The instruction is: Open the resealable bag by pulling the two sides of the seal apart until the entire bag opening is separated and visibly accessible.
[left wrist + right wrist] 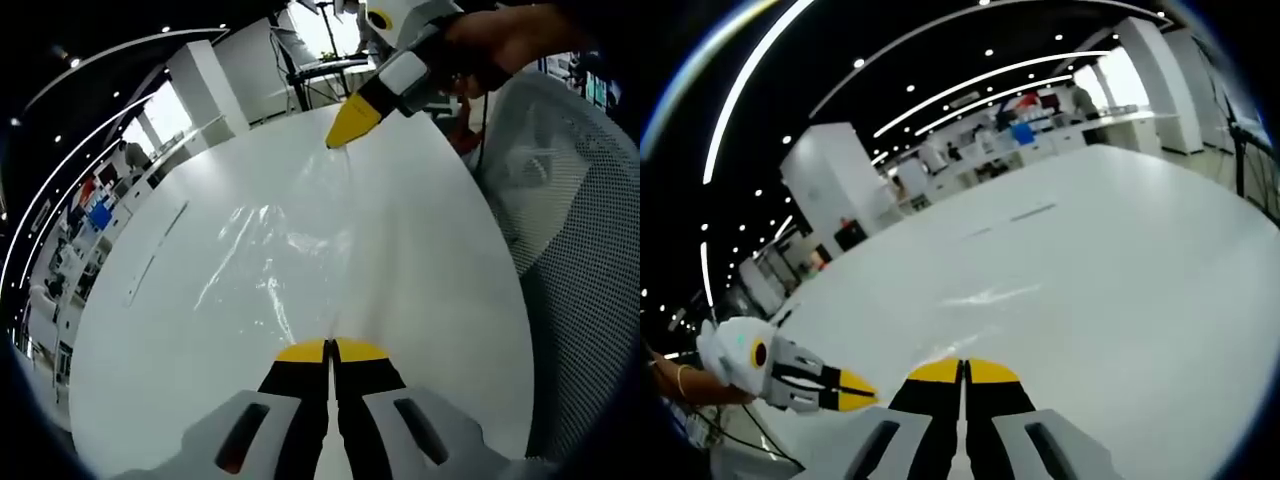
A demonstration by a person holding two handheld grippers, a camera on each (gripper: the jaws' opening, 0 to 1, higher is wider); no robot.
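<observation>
A: Place of the resealable bag (275, 250)?

B: Flat on the white table (420, 300), stretched between the 2 claws, as seen in the left gripper view.

A: State of the claws?

B: Left gripper (330, 350): yellow tips together, seemingly clamped on the near edge of the film. Right gripper (345, 130): tips together too, apparently pinching the far edge, held by a hand (500, 40). In the right gripper view, same closed tips at the bottom, but film there too faint to judge.

A: Advice for the pull?

B: Pull the 2 sides apart slowly and evenly, low over the table. Grip close to the seal, not on the thin wall; otherwise only stretching, probably. Check for separation along the whole opening before stopping.

A: Material and shape?

B: Clear, thin, glossy plastic, wrinkled, with bright creases running toward the far tip; likely slippery. Smooth table with a rounded edge. Beside it, a mesh chair (560, 200), grey and woven.
</observation>
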